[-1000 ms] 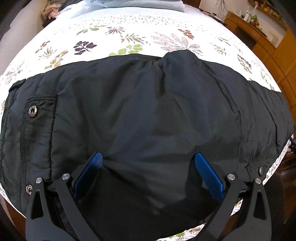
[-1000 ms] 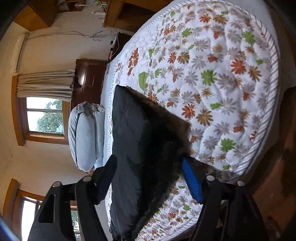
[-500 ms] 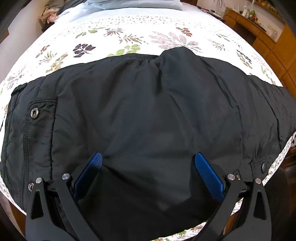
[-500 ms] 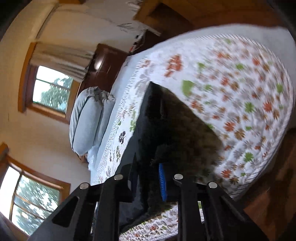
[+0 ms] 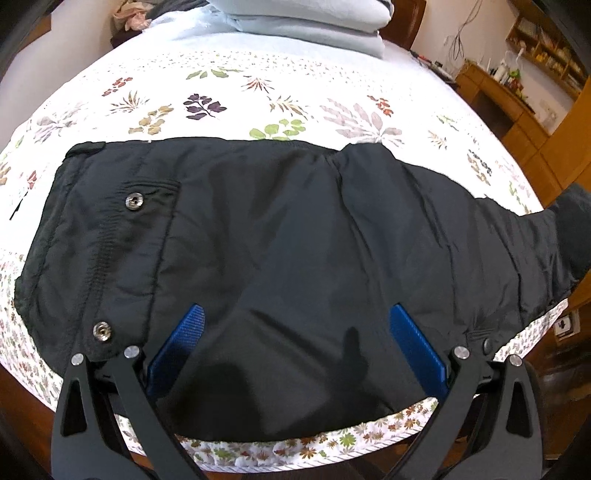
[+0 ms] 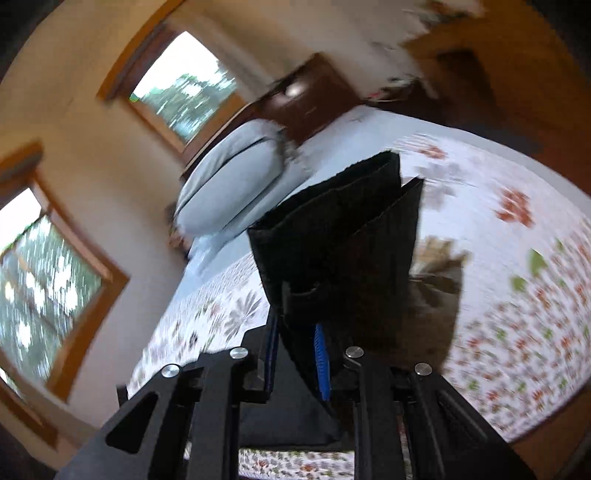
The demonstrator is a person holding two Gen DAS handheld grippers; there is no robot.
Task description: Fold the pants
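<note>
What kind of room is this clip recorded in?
Most likely a home bedroom: black pants lie on a bed with a floral bedspread, folded bedding at its head, and wood-framed windows.

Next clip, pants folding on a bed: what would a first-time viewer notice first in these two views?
The black pants dominate, spread across the floral bedspread in the left wrist view, with the open left gripper hovering over their near edge. In the blurred right wrist view, the right gripper is clamped on the pants' leg ends, lifting them off the bed. Folded pale blue bedding sits at the far end.
</note>
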